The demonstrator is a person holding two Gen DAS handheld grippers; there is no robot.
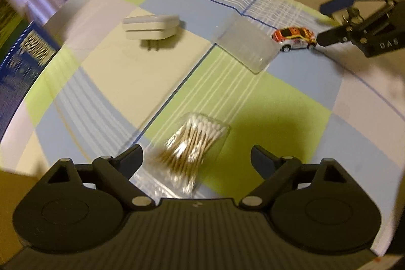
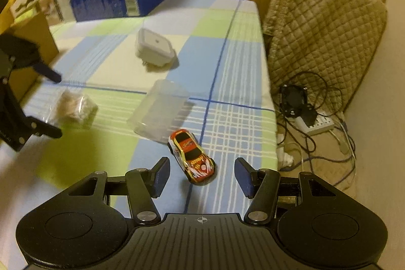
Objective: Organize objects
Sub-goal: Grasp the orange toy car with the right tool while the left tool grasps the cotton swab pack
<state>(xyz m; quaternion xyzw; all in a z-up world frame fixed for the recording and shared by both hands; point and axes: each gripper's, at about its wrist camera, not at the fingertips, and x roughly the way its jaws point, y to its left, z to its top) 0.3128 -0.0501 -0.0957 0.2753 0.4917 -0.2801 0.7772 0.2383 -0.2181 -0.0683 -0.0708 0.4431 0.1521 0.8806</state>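
Hovering left gripper [image 1: 196,158]: your fingers apart over the cotton swabs [image 1: 192,147].
Right gripper [image 2: 201,175]: fingers apart, flanking the toy car [image 2: 192,158].

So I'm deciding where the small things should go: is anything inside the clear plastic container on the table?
The clear container lies on its side on the checked cloth. Through its walls only the cloth pattern shows, so it looks empty. The toy car sits just outside it. The container's interior is blurred in both views.
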